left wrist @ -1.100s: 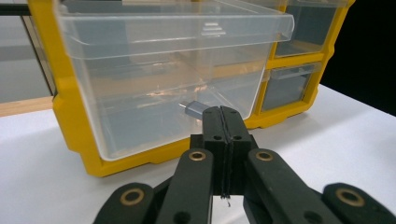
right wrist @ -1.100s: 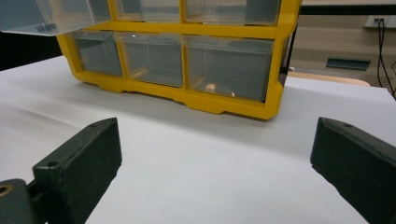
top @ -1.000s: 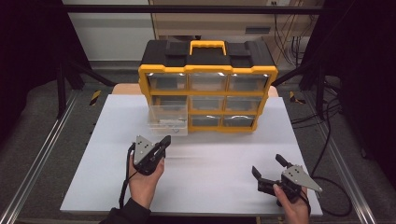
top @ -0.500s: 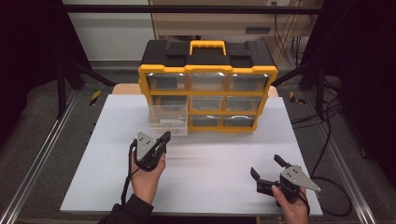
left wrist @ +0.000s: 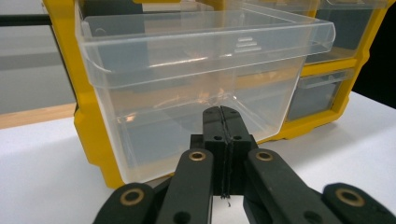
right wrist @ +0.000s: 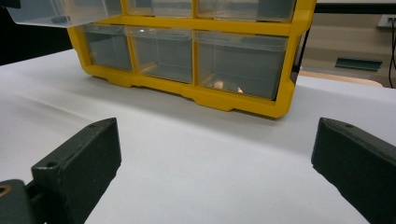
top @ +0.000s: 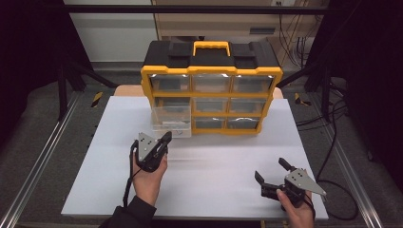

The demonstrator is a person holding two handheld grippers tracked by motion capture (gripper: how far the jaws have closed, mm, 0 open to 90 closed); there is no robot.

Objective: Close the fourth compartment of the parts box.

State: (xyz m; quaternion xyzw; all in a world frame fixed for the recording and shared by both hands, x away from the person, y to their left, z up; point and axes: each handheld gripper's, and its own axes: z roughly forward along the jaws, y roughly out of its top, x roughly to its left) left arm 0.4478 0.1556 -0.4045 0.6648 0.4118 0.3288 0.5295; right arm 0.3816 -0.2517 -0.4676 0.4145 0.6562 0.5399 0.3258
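Note:
A yellow-and-black drawer cabinet [top: 211, 80] stands at the back of the white table. Its clear plastic drawer [top: 172, 122] in the left column, middle row, is pulled out toward me and looks empty. My left gripper [top: 166, 138] is shut with nothing between its jaws, its tips just in front of that drawer. In the left gripper view the shut gripper [left wrist: 220, 113] points at the front wall of the drawer [left wrist: 201, 79]; I cannot tell whether it touches. My right gripper [top: 270, 169] rests open near the front right of the table, and in its own view the gripper [right wrist: 217, 154] faces the cabinet [right wrist: 201, 95] across bare table.
The cabinet's other clear drawers [top: 247, 122] are pushed in, and a yellow handle [top: 211, 46] tops it. White table sheet [top: 214, 190] spreads between the two hands. Metal frame rails [top: 38, 166] run along both sides, and cables [top: 332, 156] lie at the right.

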